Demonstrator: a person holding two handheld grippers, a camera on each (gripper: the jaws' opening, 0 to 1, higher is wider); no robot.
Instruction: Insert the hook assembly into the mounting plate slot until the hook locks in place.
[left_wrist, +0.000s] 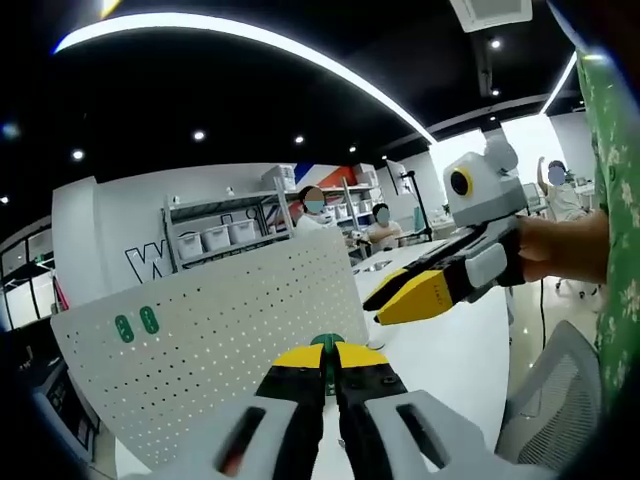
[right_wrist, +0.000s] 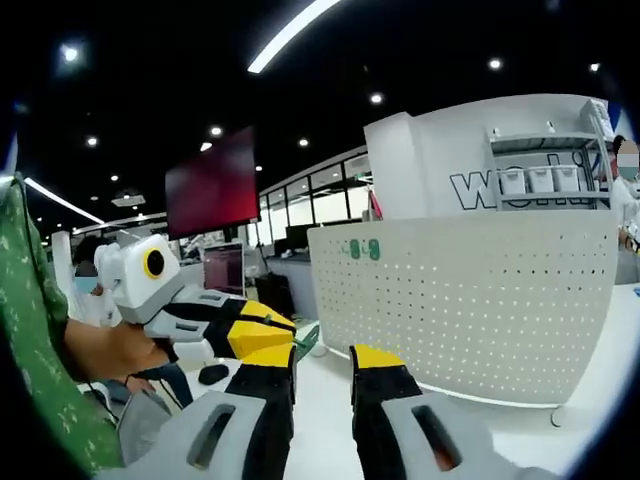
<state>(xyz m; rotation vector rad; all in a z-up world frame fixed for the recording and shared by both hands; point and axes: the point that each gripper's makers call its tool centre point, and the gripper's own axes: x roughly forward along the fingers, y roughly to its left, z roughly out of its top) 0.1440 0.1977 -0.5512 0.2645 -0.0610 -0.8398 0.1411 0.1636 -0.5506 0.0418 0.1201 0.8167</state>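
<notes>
Currently, in the left gripper view, we see the left claw with its yellow-tipped jaws drawn close together, leaving only a thin gap between them. A small green part, the hook assembly, sits just at the tips of the jaws; we read the claw as clenched on it, though only the top of the part shows. Directly beyond the tips stands the white perforated mounting plate, upright on the white table and tilted in this view. Two green oval hooks are already seated side by side near the plate's upper left corner. We cannot tell whether the held part touches the plate.

To the right in the same view, the right claw enters, held by a person's hand below a green patterned sleeve. Its jaws lie nearly together with nothing visible between them.

In the right gripper view, we see the right claw with its jaws parted and nothing between them; it is released. The mounting plate stands upright ahead and to the right, with the two green hooks near its upper left corner. The left claw comes in from the left, close to the plate's left edge, and is held by a hand.

Behind the plate, we note a shelving rack carrying white bins, and a dark red screen in the background.
</notes>
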